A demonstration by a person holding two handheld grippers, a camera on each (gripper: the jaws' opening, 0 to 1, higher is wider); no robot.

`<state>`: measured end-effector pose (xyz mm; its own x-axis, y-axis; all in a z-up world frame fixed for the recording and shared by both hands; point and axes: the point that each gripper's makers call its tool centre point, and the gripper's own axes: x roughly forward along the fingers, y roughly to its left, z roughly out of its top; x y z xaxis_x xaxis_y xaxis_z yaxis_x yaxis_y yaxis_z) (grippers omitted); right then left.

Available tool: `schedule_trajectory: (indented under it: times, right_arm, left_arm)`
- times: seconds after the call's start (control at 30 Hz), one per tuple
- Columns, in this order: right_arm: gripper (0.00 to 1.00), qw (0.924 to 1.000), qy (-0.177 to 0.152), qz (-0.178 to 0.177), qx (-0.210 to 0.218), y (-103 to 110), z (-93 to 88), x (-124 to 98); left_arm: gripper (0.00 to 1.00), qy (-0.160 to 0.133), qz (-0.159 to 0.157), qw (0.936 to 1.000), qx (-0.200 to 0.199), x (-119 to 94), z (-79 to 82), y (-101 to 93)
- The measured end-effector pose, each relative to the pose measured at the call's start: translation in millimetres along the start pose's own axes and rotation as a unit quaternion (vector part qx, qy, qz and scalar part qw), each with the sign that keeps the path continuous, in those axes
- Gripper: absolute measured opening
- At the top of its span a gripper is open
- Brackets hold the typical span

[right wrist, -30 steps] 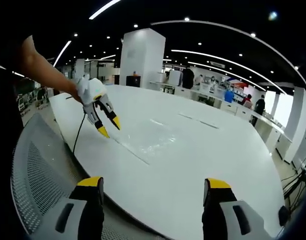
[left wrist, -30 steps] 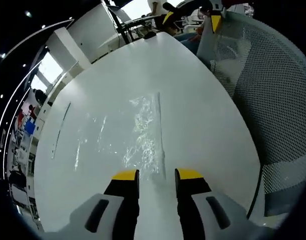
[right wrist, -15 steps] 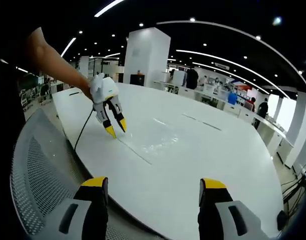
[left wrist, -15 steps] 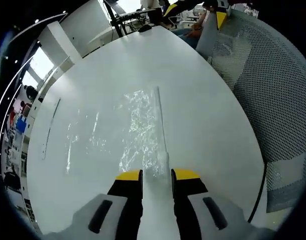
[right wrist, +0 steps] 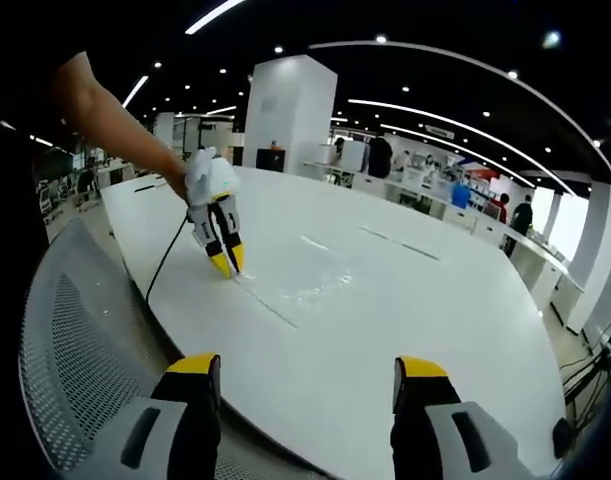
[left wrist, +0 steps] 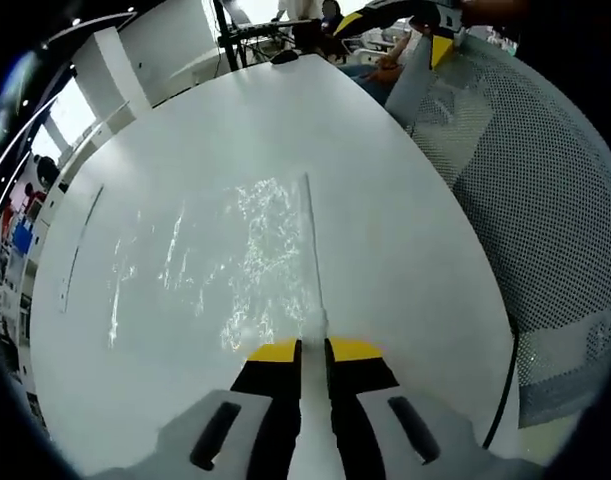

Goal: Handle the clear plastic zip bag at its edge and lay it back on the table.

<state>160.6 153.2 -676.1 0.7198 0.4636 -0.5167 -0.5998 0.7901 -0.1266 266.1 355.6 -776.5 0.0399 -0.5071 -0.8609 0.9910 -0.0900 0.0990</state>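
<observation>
The clear plastic zip bag [left wrist: 260, 255] lies flat and crinkled on the white table [left wrist: 385, 230], its zip strip running along its right side toward me. My left gripper [left wrist: 312, 349] is shut on the near end of that zip edge, yellow tips together. In the right gripper view the bag [right wrist: 310, 285] glints mid-table, and the left gripper [right wrist: 226, 262] pinches its near-left corner, held by a person's bare arm. My right gripper [right wrist: 305, 368] hovers open over the table's near rim, well apart from the bag, with nothing between its tips.
A grey mesh office chair [left wrist: 545, 230] stands against the table's edge; its back [right wrist: 75, 330] fills the lower left of the right gripper view. A black cable [right wrist: 163, 265] hangs off the table by the left gripper. Desks and people stand far behind.
The left gripper's jaws have closed from a wide gap onto the bag's zip edge, and it has dipped to the table. The right gripper has stayed open and nearly still.
</observation>
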Motion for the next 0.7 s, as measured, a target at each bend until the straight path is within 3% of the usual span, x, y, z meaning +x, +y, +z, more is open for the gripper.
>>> schedule_trajectory:
  times: [0.33, 0.7]
  right_arm:
    - [0.68, 1.0, 0.0, 0.0, 0.001, -1.4, 0.0, 0.6]
    - [0.69, 1.0, -0.001, 0.005, -0.007, 0.7, 4.6, 1.8]
  left_arm:
    - [0.03, -0.004, 0.003, 1.0, -0.008, -0.4, 0.9, 0.3]
    - [0.0, 0.0, 0.028, 0.9992, -0.028, -5.1, -2.7, 4.6]
